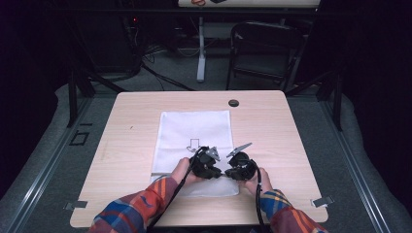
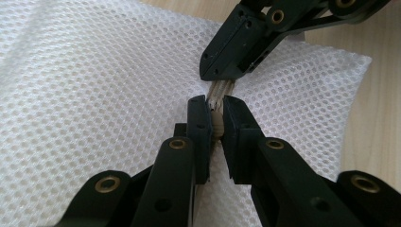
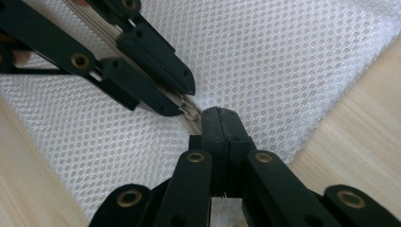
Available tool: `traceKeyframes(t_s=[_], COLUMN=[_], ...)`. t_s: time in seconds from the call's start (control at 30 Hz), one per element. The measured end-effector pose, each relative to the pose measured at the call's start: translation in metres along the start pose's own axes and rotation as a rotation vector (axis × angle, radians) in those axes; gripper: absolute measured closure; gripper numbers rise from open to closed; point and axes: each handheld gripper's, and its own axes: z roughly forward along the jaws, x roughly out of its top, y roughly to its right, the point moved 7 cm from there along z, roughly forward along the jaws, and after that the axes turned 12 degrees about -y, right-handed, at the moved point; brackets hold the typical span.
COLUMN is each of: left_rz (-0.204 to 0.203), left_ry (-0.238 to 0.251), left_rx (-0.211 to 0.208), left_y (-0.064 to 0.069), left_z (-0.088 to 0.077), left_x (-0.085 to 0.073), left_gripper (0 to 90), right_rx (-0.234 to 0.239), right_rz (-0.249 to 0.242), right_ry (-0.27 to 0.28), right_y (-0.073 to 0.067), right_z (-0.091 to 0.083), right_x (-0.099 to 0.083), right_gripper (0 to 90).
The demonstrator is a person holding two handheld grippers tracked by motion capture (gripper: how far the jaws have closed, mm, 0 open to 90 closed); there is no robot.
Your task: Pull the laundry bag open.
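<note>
Resting on wooden table (image 1: 272,121), dark room

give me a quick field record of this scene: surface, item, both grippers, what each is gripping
surface: wooden table
item: white mesh bag, flat on the table, with a zipper near its near edge
left gripper: shut on the zipper
right gripper: shut on the zipper, tip to tip with the left one
hands: both at the bag's near edge, plaid sleeves
other: small dark round thing at the table's far edge, chair behind the table
</note>
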Motion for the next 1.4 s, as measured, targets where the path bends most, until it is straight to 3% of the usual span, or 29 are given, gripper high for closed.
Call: traceKeyframes(t_s=[0.07,0.1,0.17,0.23,0.53,0.57,0.63,0.87,0.9,0.93,0.97,1.03,1.13,1.4], left_rz=[-0.012,-0.008,0.000,-0.002,0.000,-0.001,0.003,0.000,0.005,-0.008,0.007,0.013,0.007,0.014], left_ry=[0.004,0.000,-0.011,-0.013,-0.024,-0.017,-0.018,-0.013,-0.019,-0.024,-0.034,-0.039,-0.035,-0.045], left_rx=[-0.020,-0.020,-0.005,-0.010,-0.005,-0.004,-0.013,-0.016,-0.019,-0.027,-0.016,-0.009,-0.002,0.029], left_y=[-0.0018,-0.0016,0.0000,-0.0004,-0.0011,-0.0010,-0.0006,0.0005,0.0006,0.0014,0.0023,0.0027,0.0031,0.0038], left_z=[-0.0030,-0.0034,-0.0030,-0.0031,-0.0046,-0.0039,-0.0044,-0.0029,-0.0011,0.0011,0.0021,0.0030,0.0035,0.0016], left_x=[-0.0032,-0.0041,-0.0040,-0.0044,-0.0096,-0.0097,-0.0109,-0.0090,-0.0081,-0.0068,-0.0039,-0.0029,-0.0024,-0.0035], left_gripper=[81.9,81.9,81.8,81.8,81.5,81.4,81.4,80.4,80.1,79.6,79.2,79.1,81.1,81.8], right_rx=[-0.010,-0.002,0.015,-0.005,0.002,0.009,0.011,0.007,0.007,0.000,0.000,-0.001,0.000,-0.018], right_rz=[0.006,-0.006,0.011,-0.002,-0.001,0.053,0.019,0.022,0.045,0.020,0.029,0.026,0.035,-0.003], right_ry=[-0.003,-0.022,-0.006,-0.016,-0.022,0.033,-0.015,-0.022,0.011,-0.020,-0.003,-0.020,-0.006,-0.022], right_y=[0.0022,0.0042,0.0036,0.0033,0.0029,0.0003,0.0016,0.0019,0.0001,0.0014,0.0001,0.0006,0.0001,0.0005], right_z=[-0.0010,-0.0022,-0.0015,-0.0017,-0.0021,0.0010,-0.0019,-0.0023,-0.0003,-0.0022,-0.0011,-0.0022,-0.0014,-0.0022], right_x=[-0.0013,-0.0029,-0.0026,-0.0023,-0.0031,-0.0010,-0.0033,-0.0039,-0.0023,-0.0036,-0.0026,-0.0037,-0.0031,-0.0034], right_gripper=[90.0,90.0,90.0,90.0,90.0,90.0,90.0,90.0,90.0,90.0,90.0,90.0,90.0,90.0])
